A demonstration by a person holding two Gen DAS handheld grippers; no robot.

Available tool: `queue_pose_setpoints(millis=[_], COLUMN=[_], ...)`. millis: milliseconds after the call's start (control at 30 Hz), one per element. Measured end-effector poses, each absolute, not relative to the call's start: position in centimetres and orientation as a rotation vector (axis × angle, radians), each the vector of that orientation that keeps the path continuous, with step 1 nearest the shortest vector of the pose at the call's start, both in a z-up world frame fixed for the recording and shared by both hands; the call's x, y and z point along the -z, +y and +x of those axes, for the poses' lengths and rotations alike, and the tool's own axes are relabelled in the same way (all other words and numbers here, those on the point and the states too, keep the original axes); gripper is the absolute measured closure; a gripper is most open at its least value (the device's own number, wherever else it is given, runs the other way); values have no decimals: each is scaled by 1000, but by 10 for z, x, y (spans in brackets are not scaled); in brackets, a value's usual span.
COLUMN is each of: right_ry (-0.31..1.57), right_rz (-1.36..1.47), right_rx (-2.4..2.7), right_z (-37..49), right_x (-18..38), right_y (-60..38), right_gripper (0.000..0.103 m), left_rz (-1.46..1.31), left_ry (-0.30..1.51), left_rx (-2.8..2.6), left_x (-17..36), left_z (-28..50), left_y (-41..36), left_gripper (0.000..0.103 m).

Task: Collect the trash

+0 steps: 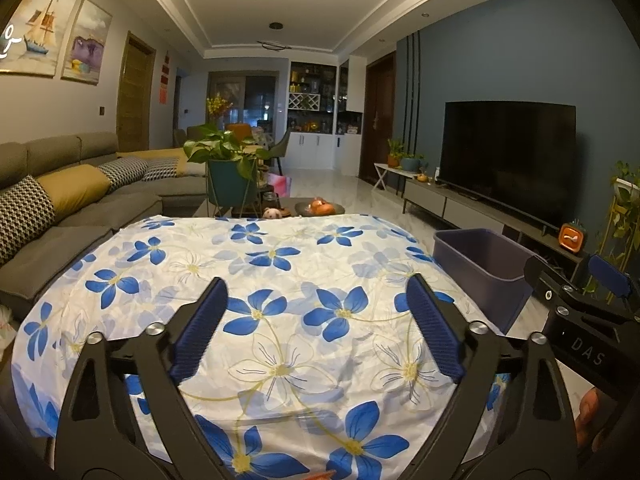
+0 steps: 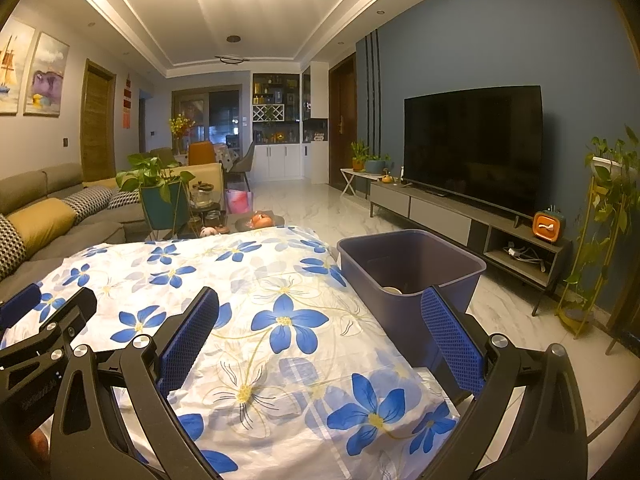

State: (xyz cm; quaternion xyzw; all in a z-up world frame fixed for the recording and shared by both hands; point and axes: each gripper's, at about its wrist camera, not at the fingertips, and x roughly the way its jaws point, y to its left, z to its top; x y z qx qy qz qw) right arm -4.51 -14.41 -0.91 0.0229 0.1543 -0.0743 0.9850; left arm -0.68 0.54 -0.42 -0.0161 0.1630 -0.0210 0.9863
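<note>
Right wrist view gives you the best look at the task's thing: the purple bin (image 2: 412, 264) stands on the pale floor just beside the right edge of the table, its mouth open toward you. Low inside it, near the closest wall, something pale and rounded (image 2: 392, 290) shows; you cannot tell what it is, and the rest of the interior looks bare. In the left wrist view the same bin (image 1: 480, 256) sits off the table's right side, and its contents are hidden by the rim.

No loose trash shows on the floral tablecloth (image 2: 280, 320) in either view, apart from a sliver of something orange (image 1: 320, 475) at the very bottom edge of the left view, too cut off to name. So you are most likely between pickups, or at the end of the round, with nothing in hand. Your next move calls for finding a piece first: check that orange sliver, then scan around the table.

Your right gripper (image 2: 320, 332) hangs over the near right part of the cloth, fingers spread wide and holding nothing. Your left gripper (image 1: 316, 320) hovers over the middle of the cloth, likewise spread and empty.

Farther out, a plate of fruit (image 2: 259, 221) rests on the low table beyond, with the sofa (image 2: 60, 220) to the left and the television (image 2: 472, 144) on the right.
</note>
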Motion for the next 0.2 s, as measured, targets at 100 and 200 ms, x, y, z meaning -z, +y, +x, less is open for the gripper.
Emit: queue_pose_setpoints(millis=[100,200], right_ry=[307,304], right_rz=[48,51], right_rx=[148,148], right_z=[-47,-47], right_x=[11,11], right_y=[-144,-144], right_gripper=[5,5], left_rz=[-14,-17], left_ry=[323,330], left_rx=[31,38], left_x=[4,6], left_z=[-4,-3], left_y=[2,2], left_gripper=[7,7])
